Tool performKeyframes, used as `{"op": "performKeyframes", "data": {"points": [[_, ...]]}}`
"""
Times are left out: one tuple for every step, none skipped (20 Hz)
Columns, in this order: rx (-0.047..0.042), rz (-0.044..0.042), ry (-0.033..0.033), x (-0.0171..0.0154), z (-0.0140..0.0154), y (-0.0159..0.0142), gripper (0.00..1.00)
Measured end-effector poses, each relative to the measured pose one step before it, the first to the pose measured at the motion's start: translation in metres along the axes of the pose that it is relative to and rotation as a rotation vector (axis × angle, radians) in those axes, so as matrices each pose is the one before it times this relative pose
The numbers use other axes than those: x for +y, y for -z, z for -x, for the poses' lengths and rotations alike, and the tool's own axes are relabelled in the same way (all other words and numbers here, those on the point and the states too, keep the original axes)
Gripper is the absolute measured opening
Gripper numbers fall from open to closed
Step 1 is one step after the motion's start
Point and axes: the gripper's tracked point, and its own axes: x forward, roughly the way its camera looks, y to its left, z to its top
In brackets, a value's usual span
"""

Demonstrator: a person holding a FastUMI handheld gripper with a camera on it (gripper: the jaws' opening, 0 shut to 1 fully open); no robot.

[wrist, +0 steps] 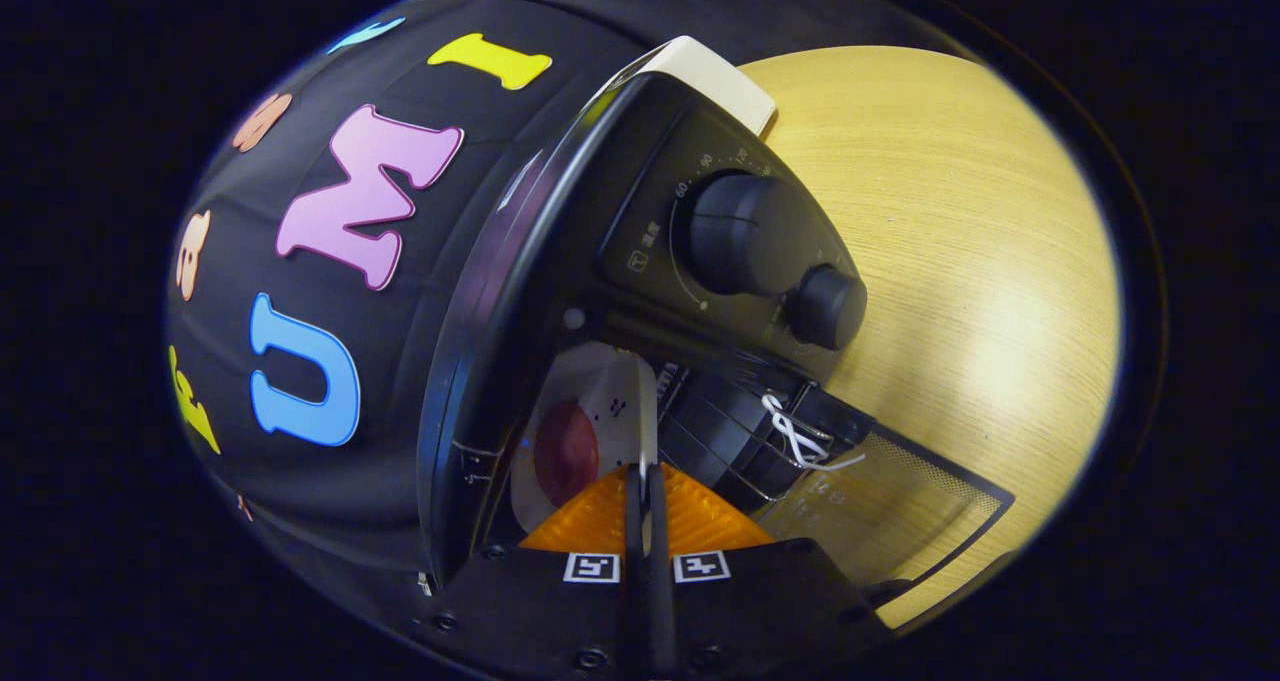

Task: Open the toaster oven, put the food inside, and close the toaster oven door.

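Wooden table (950, 211); toaster oven (700, 261) door open; gripper (645, 481) clamped on plate (600, 401) rim (food aboard).

Black toaster oven (640, 261) on the wood table, seen rotated in the tilted gripper view; two round black knobs (735, 233) on its control panel. Glass door (880, 506) open, swung fully down, a white tie (795, 436) on the wire rack (730, 441) at the opening. White plate (600, 401) with dark red round food (565, 453) sits inside the cavity, just ahead of the fingertips
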Motion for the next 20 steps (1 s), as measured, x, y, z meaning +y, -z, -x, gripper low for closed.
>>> {"op": "performKeyframes", "data": {"points": [[-0.00053, -0.00234, 0.00494, -0.00024, -0.00322, 0.0015, 0.05], [0.0054, 0.0074, 0.00404, -0.00019, -0.00222, 0.00258, 0.05], [0.0043, 0.00888, 0.00295, -0.00091, -0.00059, 0.00272, 0.05], [0.00188, 0.00523, 0.00245, -0.00098, -0.00103, 0.00232, 0.05], [-0.00168, 0.00502, -0.00091, 0.00022, 0.00056, 0.00098, 0.05], [-0.00443, 0.00224, -0.00497, 0.00078, 0.00058, 0.0001, 0.05], [-0.00992, -0.00604, -0.02248, 0.00339, 0.00168, -0.00129, 0.06], [-0.00269, 0.00902, -0.00755, 0.00149, -0.00169, 0.00124, 0.1], [0.00067, 0.01549, -0.01983, 0.00223, 0.0014, 0.00046, 0.12], [0.0078, 0.01945, -0.00805, 0.00013, 0.01022, 0.00115, 0.14], [0.01579, 0.01505, -0.00666, -0.00041, -0.00056, 0.0049, 0.18], [0.01217, 0.00932, -0.01369, 0.00209, 0.00279, 0.00344, 0.3], [0.01157, 0.00943, -0.01267, 0.00202, 0.00493, 0.00453, 0.42], [0.00661, 0.0176, -0.00281, -0.00057, 0.00532, -0.00041, 0.65], [0.00043, 0.01917, 0.00503, -0.00135, 0.00521, 0.00214, 0.89], [-0.00456, 0.02214, 0.00575, -0.00204, 0.00712, 0.0006, 0.92], [0.00336, 0.02568, -0.00392, 0.00037, 0.00557, 0.00134, 0.94], [0.01507, 0.03811, 0.00138, -0.00068, 0.00689, 0.00567, 0.98], [0.02231, 0.03923, -0.00252, -0.00094, 0.0081, 0.00715, 0.98], [0.02052, 0.03762, -0.00615, 0.00086, 0.00736, 0.00565, 0.99]]}}
